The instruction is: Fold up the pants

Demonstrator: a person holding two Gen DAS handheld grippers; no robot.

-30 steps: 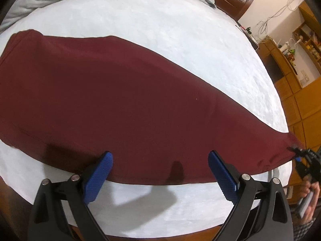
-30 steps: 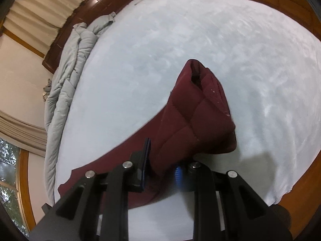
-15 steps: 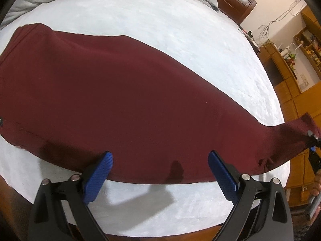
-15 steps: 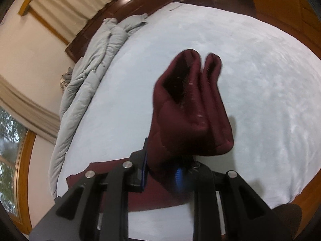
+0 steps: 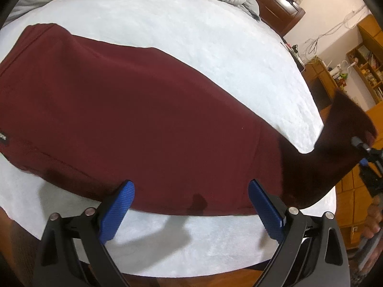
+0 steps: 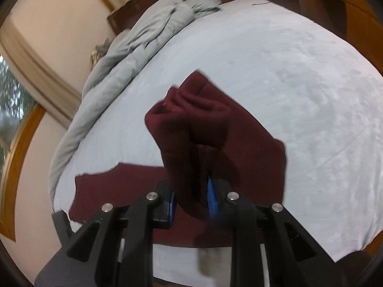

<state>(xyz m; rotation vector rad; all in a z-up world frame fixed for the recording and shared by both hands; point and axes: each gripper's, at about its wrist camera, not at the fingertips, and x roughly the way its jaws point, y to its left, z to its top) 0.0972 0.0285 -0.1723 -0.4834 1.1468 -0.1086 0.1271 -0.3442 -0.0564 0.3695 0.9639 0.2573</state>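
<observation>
- One pair of dark red pants (image 5: 143, 119) spread flat on white bed (image 5: 191, 35), hem end lifted off bed at right.
- Right gripper (image 6: 191, 198) clamped on bunched hem, held above bed.
- Left gripper (image 5: 191, 205) spread wide, empty, over near edge of pants.
- Grey quilt (image 6: 134, 47) heaped along far side.

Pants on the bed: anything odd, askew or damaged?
One thing: a small dark spot near the front hem edge of the maroon pants, possibly a damp patch or only a shadow. Otherwise nothing stands out; the lifted leg end is bunched only because the right gripper is clamped on it.
</observation>
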